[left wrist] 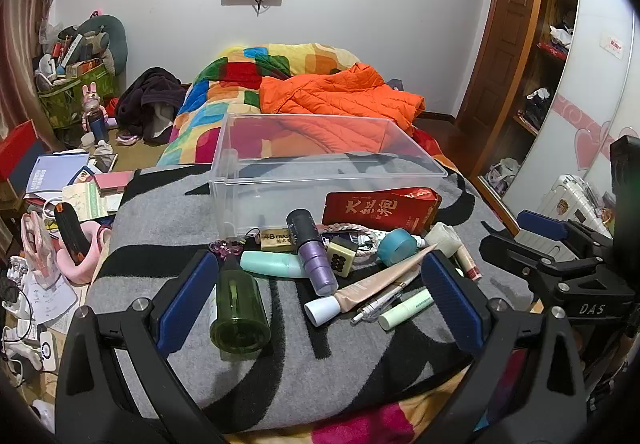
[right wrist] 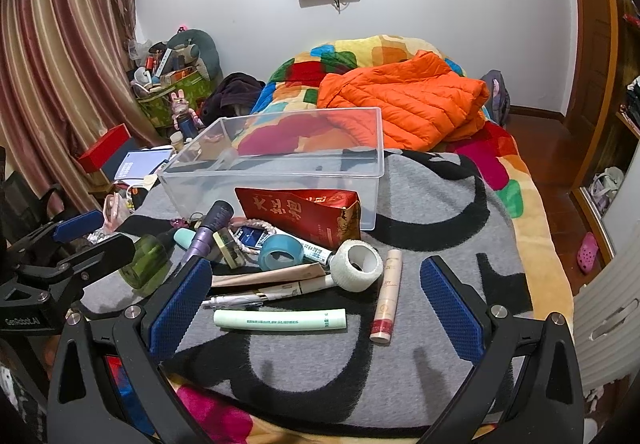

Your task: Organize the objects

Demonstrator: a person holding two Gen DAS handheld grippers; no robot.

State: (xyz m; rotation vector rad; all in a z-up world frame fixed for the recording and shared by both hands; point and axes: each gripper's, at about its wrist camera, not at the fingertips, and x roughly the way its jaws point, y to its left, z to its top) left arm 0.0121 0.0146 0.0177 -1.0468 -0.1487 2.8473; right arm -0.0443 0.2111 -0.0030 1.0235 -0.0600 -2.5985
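A clear plastic bin (left wrist: pixel 320 147) (right wrist: pixel 276 159) stands on a grey and black blanket (left wrist: pixel 168 236) (right wrist: pixel 440 203). In front of it lies a heap of small items: a red packet (left wrist: pixel 380 208) (right wrist: pixel 300 213), a purple bottle (left wrist: pixel 314 256) (right wrist: pixel 206 232), a green bottle (left wrist: pixel 238 308) (right wrist: pixel 146 258), a teal tape roll (left wrist: pixel 397 246) (right wrist: pixel 279 252), a white tape roll (right wrist: pixel 359 264), a beige tube (left wrist: pixel 376 284), a pale green tube (right wrist: pixel 280 319) and a pink tube (right wrist: pixel 386 296). My left gripper (left wrist: pixel 320 276) is open above the heap. My right gripper (right wrist: pixel 316 280) is open over the tubes. Neither holds anything.
The blanket lies on a bed with a colourful quilt (left wrist: pixel 240 71) and an orange jacket (right wrist: pixel 404 99) behind the bin. Cluttered papers and boxes (left wrist: pixel 60 179) fill the floor at the left. A wardrobe (left wrist: pixel 560 43) stands at the right.
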